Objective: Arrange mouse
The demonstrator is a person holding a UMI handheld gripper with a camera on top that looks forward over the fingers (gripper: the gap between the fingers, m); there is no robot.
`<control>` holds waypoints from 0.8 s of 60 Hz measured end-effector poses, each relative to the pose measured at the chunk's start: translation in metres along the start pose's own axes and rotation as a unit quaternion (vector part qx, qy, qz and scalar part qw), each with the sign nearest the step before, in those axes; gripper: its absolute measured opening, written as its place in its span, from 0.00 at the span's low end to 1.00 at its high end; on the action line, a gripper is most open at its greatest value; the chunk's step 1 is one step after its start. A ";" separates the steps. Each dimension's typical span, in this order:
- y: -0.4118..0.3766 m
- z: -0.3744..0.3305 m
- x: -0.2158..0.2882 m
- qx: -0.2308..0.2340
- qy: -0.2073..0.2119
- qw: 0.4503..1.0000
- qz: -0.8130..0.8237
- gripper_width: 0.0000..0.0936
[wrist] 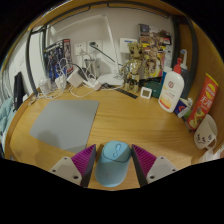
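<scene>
A light blue computer mouse lies between the two fingers of my gripper, its front pointing away along them. The pink pads press against its left and right sides, so the gripper is shut on the mouse. It sits low over the wooden desk. A grey mouse mat lies flat on the desk ahead and to the left of the fingers, with nothing on it.
A white glue bottle with an orange cap and a snack tube stand ahead on the right. Cables, a power strip and small clutter line the back wall. A white object lies at the right.
</scene>
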State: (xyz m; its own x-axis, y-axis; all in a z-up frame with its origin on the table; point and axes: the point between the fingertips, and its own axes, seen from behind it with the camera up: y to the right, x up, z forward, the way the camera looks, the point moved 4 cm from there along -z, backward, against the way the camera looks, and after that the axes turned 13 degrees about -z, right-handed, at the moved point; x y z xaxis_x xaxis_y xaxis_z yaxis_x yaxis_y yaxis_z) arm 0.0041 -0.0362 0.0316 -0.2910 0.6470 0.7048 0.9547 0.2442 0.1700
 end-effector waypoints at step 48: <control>0.024 -0.037 0.066 -0.130 0.030 0.991 0.032 0.33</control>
State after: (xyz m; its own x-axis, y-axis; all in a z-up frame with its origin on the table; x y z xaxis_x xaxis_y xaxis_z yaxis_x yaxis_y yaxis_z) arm 0.0101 -0.0145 0.1076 -0.2325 0.6099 0.7576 0.9571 0.0049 0.2898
